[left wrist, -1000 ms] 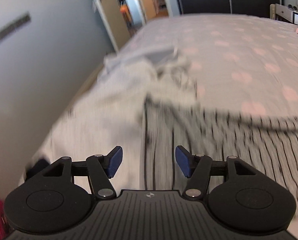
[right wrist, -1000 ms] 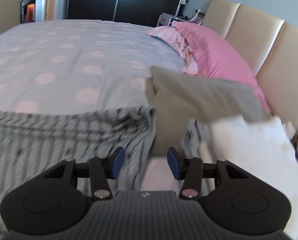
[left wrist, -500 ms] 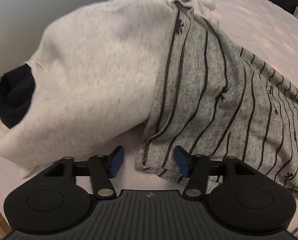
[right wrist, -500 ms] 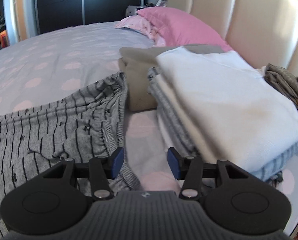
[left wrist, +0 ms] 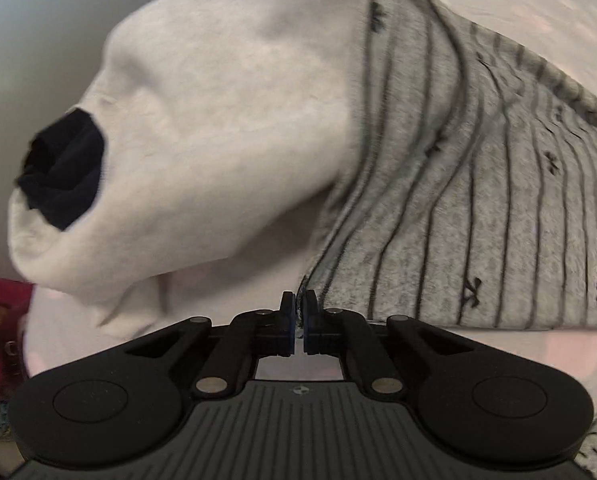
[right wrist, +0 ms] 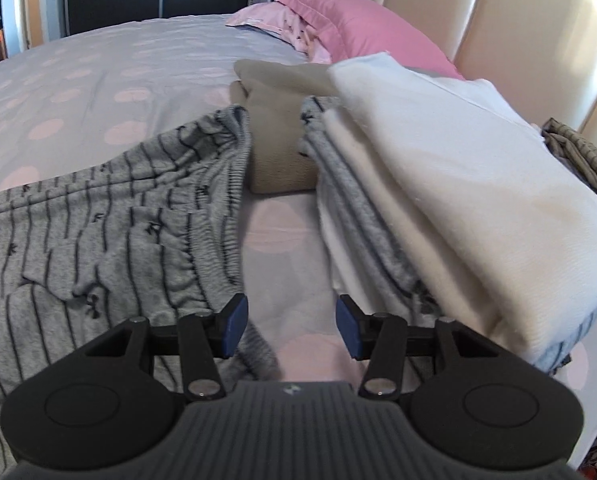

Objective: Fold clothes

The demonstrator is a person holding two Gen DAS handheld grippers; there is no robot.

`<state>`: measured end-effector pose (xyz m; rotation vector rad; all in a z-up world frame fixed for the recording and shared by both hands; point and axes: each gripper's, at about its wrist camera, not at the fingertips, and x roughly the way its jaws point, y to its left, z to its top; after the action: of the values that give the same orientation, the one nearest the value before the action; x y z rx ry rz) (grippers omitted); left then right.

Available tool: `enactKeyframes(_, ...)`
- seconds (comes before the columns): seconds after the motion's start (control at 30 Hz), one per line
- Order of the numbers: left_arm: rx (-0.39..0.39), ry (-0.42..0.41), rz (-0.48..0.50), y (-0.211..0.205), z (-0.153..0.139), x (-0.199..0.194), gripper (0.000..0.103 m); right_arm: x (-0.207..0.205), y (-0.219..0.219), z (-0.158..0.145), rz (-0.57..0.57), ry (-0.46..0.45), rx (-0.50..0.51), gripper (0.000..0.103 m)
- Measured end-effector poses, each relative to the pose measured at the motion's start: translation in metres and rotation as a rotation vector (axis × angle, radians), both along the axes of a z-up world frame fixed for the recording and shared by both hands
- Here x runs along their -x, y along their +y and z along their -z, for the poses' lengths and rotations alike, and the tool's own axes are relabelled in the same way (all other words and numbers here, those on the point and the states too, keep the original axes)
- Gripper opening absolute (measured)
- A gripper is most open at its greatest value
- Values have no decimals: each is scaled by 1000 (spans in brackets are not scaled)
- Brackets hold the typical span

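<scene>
- On a spotted bed [right wrist: 98, 80], striped grey trousers [right wrist: 98, 240] lie spread, soft and limp
- Left gripper [left wrist: 297, 312] has just closed, pinching their hem corner [left wrist: 310, 284]
- Right gripper [right wrist: 290, 326] hangs open over the elastic waistband [right wrist: 226, 208], likely the firmest hold
</scene>
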<state>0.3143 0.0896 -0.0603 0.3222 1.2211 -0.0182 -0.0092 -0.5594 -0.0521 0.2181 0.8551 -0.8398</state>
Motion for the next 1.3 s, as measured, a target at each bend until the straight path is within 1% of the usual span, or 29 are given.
enactKeyframes(0.07,-37,3,14,-3,0,-2,2,3,-4,0,10,-6,-11,52)
enactKeyframes(0.17,-126,19,45,-10,6,1,0,7,-6,-1,2,-20,-29,52)
enactKeyframes(0.23,-97,9,61,-9,4,5,0,11,-5,-4,-14,-38,-45,52)
enactKeyframes(0.33,-61,-42,83,-10,-10,12,1,17,-6,-8,-32,-60,-81,52)
enactKeyframes(0.37,-46,-59,85,-10,-14,16,4,19,-5,-8,-34,-66,-97,52)
enactKeyframes(0.4,-30,-64,85,-10,-18,19,12,21,-6,-8,-39,-74,-116,52)
enactKeyframes(0.43,-13,-67,84,-10,-21,22,17,22,-6,-8,-43,-82,-135,52)
enactKeyframes(0.47,2,-76,90,-10,-25,26,26,24,-6,-7,-46,-85,-149,51)
enactKeyframes(0.5,10,-86,103,-14,-27,29,32,25,-5,-7,-50,-84,-157,50)
enactKeyframes(0.53,14,-92,118,-17,-30,34,35,26,-5,-6,-54,-81,-158,50)
enactKeyframes(0.57,22,-97,139,-22,-33,43,40,27,-5,-5,-53,-78,-157,50)
enactKeyframes(0.6,39,-99,166,-27,-35,54,43,29,-5,-5,-52,-77,-160,50)
enactKeyframes(0.73,113,-89,300,-54,-40,92,45,35,-5,-3,-52,-74,-181,49)
enactKeyframes(0.77,126,-87,336,-61,-43,103,48,36,-3,-3,-58,-74,-185,49)
enactKeyframes(0.8,136,-88,374,-69,-44,115,52,38,-1,-3,-69,-71,-189,49)
enactKeyframes(0.9,159,-85,478,-88,-45,148,54,40,11,-2,-113,-61,-191,49)
enactKeyframes(1.0,176,-67,564,-98,-37,172,55,41,26,-1,-156,-43,-186,49)
enactKeyframes(1.03,182,-57,594,-100,-34,180,55,40,30,-1,-168,-37,-188,49)
enactKeyframes(1.1,185,-27,657,-105,-29,197,59,38,37,1,-187,-27,-192,49)
enactKeyframes(1.2,190,29,754,-112,-19,219,59,37,44,2,-198,-18,-188,49)
enactKeyframes(1.3,194,95,829,-120,-6,234,60,36,48,1,-203,-19,-180,49)
